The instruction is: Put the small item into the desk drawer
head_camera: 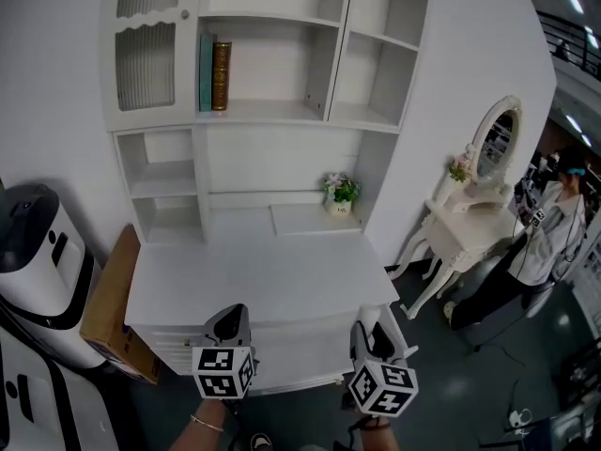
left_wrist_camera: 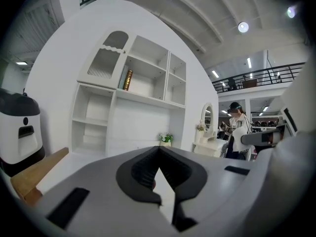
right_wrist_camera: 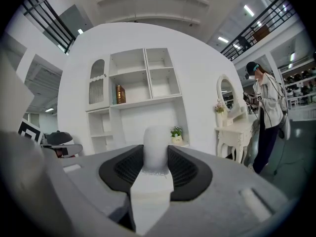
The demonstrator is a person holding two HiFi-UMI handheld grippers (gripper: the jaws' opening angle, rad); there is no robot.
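Holding: right gripper (right_wrist_camera: 157, 153) clamped low on small white item (right_wrist_camera: 156, 138).
Left gripper (left_wrist_camera: 159, 154): jaws together, empty.
Handling: likely light, stiff, smooth; grip mid-body.
Drawer (head_camera: 300, 348): shut.

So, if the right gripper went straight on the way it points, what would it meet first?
Likely the desk's back panel, just beside the potted plant. The white item clamped in the right gripper hides the exact line, and depth is unclear; the desktop before it looks bare.

No legible text anywhere
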